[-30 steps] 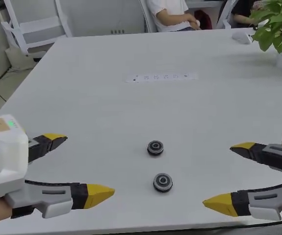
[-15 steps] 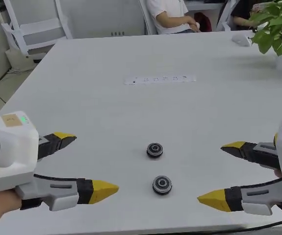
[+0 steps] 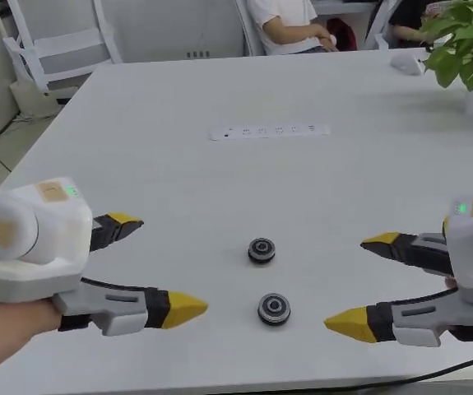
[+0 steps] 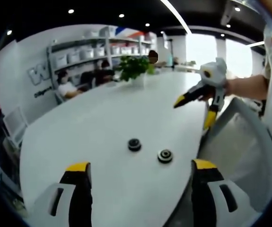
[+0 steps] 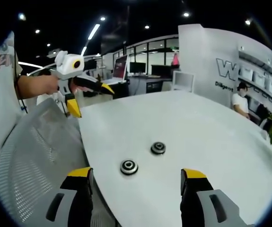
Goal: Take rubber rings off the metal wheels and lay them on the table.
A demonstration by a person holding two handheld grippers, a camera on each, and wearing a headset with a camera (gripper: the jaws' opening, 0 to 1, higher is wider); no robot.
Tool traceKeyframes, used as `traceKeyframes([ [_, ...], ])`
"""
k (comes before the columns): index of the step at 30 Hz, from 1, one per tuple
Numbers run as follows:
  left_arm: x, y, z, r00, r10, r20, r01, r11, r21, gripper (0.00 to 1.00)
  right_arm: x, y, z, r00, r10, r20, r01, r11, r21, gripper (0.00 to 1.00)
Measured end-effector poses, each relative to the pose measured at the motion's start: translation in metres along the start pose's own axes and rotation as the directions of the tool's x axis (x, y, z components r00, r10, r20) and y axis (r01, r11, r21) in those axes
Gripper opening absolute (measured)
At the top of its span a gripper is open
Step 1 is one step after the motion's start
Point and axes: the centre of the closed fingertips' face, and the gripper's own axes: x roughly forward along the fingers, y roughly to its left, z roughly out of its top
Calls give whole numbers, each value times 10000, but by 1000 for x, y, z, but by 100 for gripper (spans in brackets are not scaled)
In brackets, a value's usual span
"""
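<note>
In the lower centre of the head view, the near wheel (image 3: 274,309) and far wheel (image 3: 262,250) lie flat on the table (image 3: 220,181) between the left gripper (image 3: 170,263) and right gripper (image 3: 345,282), both with jaws spread and empty, the near wheel marginally closer to the right.

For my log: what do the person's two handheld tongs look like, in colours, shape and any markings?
The left tongs and right tongs match. Each has a boxy white housing, from which two long jaws run grey, then black, to pointed yellow tips. Each grey part has an oblong slot. Each housing top carries a tan square sticker and a small green light.
</note>
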Motion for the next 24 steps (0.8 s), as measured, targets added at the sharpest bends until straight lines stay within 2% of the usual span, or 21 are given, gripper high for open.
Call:
traceKeyframes([
  [24,34,-2,-5,9963,-715,-476,730,9969,293,83,22,-6,-9,9992,325,-246,-325,9995,-29,70],
])
